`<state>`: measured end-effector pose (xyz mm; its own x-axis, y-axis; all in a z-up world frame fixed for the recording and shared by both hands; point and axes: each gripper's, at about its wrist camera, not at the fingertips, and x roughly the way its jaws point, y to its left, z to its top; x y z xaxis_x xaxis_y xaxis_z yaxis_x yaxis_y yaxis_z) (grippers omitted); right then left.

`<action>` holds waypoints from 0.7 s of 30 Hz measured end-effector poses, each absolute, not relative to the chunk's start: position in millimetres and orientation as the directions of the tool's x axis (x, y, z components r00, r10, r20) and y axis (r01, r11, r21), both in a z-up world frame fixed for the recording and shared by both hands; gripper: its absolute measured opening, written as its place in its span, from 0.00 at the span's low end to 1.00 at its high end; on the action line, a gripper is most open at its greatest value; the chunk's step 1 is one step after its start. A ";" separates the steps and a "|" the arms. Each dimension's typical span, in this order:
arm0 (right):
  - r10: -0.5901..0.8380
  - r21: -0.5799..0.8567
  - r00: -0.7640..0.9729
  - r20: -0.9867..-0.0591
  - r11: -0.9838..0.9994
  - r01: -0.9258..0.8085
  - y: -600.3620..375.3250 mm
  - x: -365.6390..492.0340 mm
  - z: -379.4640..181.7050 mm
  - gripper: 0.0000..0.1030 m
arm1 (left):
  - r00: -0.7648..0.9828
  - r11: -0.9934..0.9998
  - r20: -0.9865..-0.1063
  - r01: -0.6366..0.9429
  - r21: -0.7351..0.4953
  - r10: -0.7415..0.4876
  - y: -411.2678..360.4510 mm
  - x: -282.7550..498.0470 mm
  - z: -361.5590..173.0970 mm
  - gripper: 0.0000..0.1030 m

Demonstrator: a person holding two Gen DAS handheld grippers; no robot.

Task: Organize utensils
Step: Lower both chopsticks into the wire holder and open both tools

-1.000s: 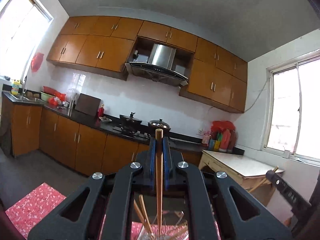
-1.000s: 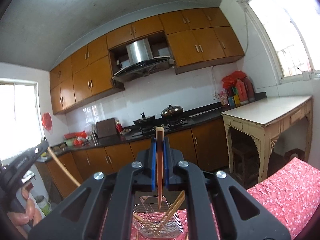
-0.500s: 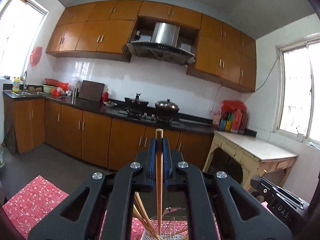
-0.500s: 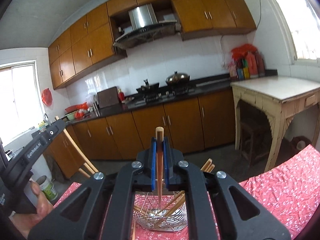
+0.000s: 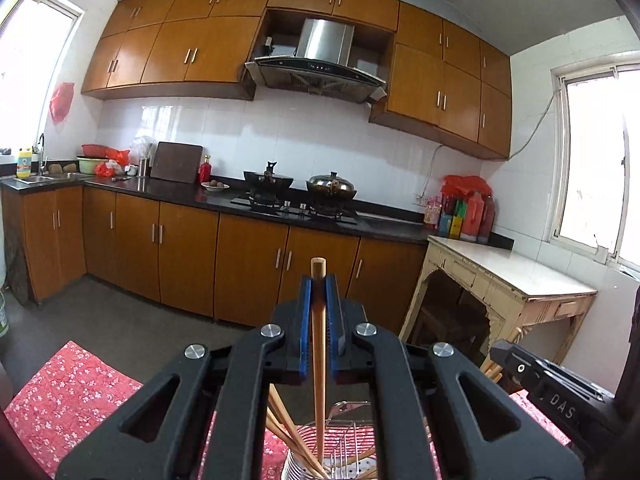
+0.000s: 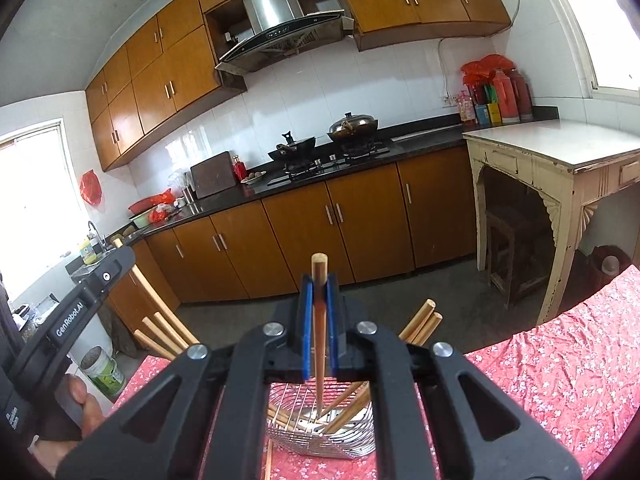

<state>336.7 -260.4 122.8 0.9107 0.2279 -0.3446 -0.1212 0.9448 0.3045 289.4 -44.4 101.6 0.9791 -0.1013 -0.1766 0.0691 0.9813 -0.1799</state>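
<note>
My left gripper [image 5: 319, 284] is shut on a wooden chopstick [image 5: 319, 360] that hangs upright, its lower tip inside a wire utensil basket [image 5: 340, 456] holding several other chopsticks. My right gripper [image 6: 319, 284] is shut on another wooden chopstick [image 6: 319, 344], upright, its tip over the same wire basket [image 6: 320, 432], where several chopsticks lean. In the right wrist view the left gripper's body [image 6: 68, 320] shows at left with its chopstick. In the left wrist view the right gripper's body [image 5: 552, 392] shows at lower right.
The basket stands on a table with a red floral cloth [image 6: 560, 368]. One chopstick [image 6: 269, 460] lies on the cloth beside the basket. Beyond are a kitchen counter with pots [image 5: 296, 184] and a cream side table [image 5: 508, 276].
Both grippers have tilted down and lowered toward the basket, chopsticks still held. The basket now shows more fully in both views.
</note>
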 end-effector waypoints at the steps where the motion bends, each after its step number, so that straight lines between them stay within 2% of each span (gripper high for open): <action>1: 0.208 0.287 0.914 -0.347 0.952 -0.108 -259.6 338.3 122.7 0.08 | 0.978 0.982 -0.181 0.067 -0.179 -0.100 -44.6 292.0 102.0 0.07; 4: 0.138 0.238 0.928 -0.346 0.970 -0.055 -260.7 339.4 123.2 0.10 | 0.977 0.983 -0.198 0.045 -0.177 -0.080 -41.8 293.5 101.7 0.08; 6: 0.108 0.221 0.938 -0.329 0.975 -0.035 -264.0 334.4 124.5 0.30 | 0.977 0.983 -0.201 0.034 -0.180 -0.070 -35.9 292.0 102.9 0.13; 8: 0.081 0.200 0.946 -0.315 0.980 -0.017 -265.7 329.0 125.9 0.36 | 0.979 0.983 -0.196 0.019 -0.184 -0.055 -31.0 288.5 104.8 0.32; 21: 0.012 0.160 0.951 -0.308 0.986 0.039 -277.4 280.5 121.6 0.39 | 0.984 0.981 -0.178 -0.023 -0.191 -0.011 -1.7 238.7 117.7 0.41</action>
<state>280.5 -277.4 121.6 0.9514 0.0121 -0.3077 0.0390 0.9864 0.1596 238.7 -1.7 117.7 0.9840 -0.0114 -0.1776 -0.0230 0.9814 -0.1906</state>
